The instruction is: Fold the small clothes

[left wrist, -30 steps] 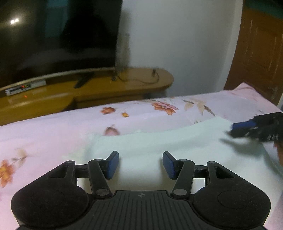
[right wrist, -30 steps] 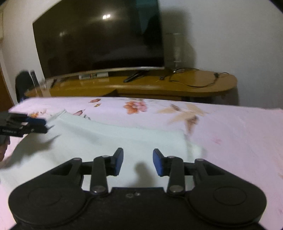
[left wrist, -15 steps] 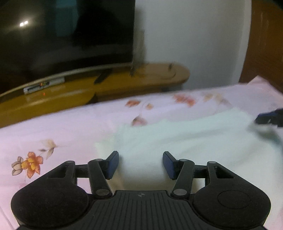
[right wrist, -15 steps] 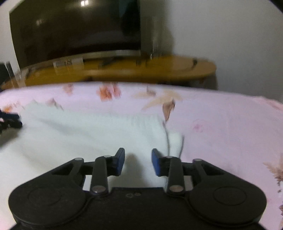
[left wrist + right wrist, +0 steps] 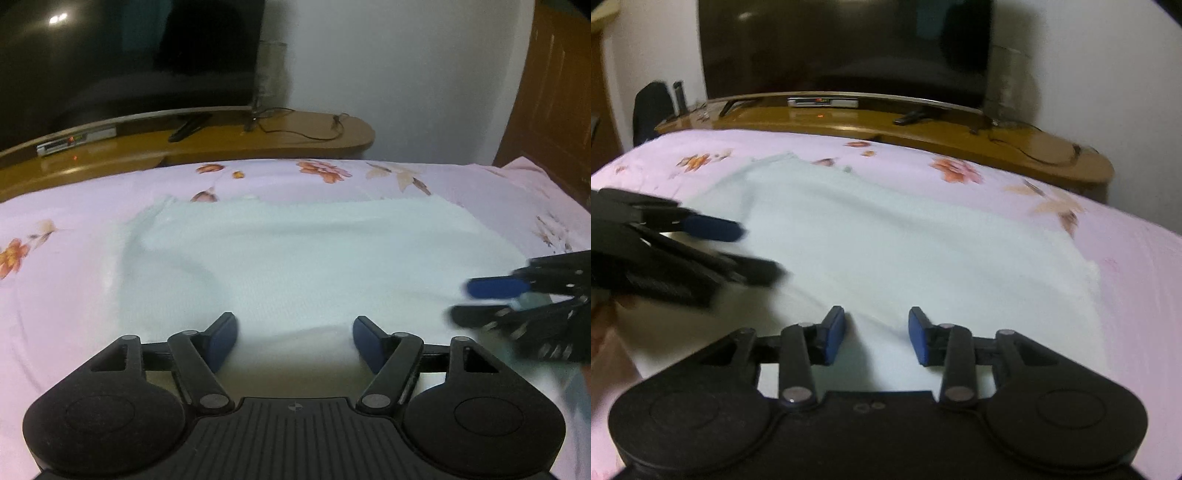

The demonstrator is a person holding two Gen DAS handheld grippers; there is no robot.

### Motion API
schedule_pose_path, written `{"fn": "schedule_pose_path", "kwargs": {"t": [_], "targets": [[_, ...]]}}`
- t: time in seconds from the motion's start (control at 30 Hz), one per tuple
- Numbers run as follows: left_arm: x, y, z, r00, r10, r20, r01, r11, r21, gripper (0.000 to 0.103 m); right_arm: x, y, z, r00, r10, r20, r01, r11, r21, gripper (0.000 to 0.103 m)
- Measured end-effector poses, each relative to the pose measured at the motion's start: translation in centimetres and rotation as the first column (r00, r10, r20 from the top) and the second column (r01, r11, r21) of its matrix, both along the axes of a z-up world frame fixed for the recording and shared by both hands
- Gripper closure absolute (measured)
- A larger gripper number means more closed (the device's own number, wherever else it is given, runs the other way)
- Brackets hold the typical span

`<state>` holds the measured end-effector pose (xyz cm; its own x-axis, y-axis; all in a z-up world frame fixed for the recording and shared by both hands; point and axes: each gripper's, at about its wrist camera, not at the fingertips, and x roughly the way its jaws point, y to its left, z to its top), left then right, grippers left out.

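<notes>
A pink bedsheet printed with orange flowers covers the bed, and behind it a curved, glossy wooden TV stand carries a large dark television, a slim silver set-top box, a black cable and, beside the screen, a clear glass.

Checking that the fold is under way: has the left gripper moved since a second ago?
Yes. The left gripper swung sideways; the TV stand sits further right in its view, jaws just widened, empty.
</notes>
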<state>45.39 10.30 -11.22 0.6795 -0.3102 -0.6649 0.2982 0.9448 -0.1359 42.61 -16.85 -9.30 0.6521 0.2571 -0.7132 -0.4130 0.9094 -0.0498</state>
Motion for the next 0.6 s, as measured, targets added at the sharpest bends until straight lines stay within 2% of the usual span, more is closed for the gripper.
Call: {"fn": "schedule_pose_path", "kwargs": {"t": [0.17, 0.23, 0.3, 0.4, 0.47, 0.57, 0.6], "targets": [[-2.9, 2.1, -0.2, 0.999, -0.047, 0.024, 0.044, 0.994, 0.096, 0.033, -1.4, -5.5, 0.5, 0.997, -0.074, -0.007, 0.073, 0.997, -0.022, 0.069], [-3.6, 2.3, -0.1, 0.997, -0.066, 0.035, 0.061, 0.990, 0.128, 0.033, -1.7, -7.4, 0.7, 0.994, -0.102, -0.029, 0.103, 0.994, 0.028, 0.074], [-4.6, 2.2, 0.7, 0.997, -0.060, 0.048, 0.052, 0.988, 0.149, 0.033, -2.3, -7.7, 1.2, 0.992, -0.123, -0.042, 0.125, 0.991, 0.055, 0.075], [-6.9, 1.8, 1.9, 0.996, -0.061, 0.065, 0.055, 0.994, 0.092, 0.033, -4.5, -6.5, 3.4, 0.992, -0.124, 0.014, 0.121, 0.982, 0.143, 0.065], [-8.5, 1.1, 2.2, 0.997, -0.037, 0.071, 0.032, 0.997, 0.063, 0.033, -5.8, -4.8, 3.8, 0.998, -0.070, 0.006, 0.067, 0.980, 0.189, 0.066], [-9.9, 0.1, 1.7, 0.999, 0.039, 0.034, -0.039, 0.999, -0.016, 0.033, -8.0, -1.2, 2.7, 1.000, 0.000, 0.018, -0.003, 0.985, 0.174, 0.068], [-10.1, -0.1, 1.2, 0.998, 0.063, 0.017, -0.063, 0.998, -0.028, 0.033, -8.3, -0.1, 2.1, 1.000, 0.006, 0.008, -0.007, 0.987, 0.162, 0.073]]}}
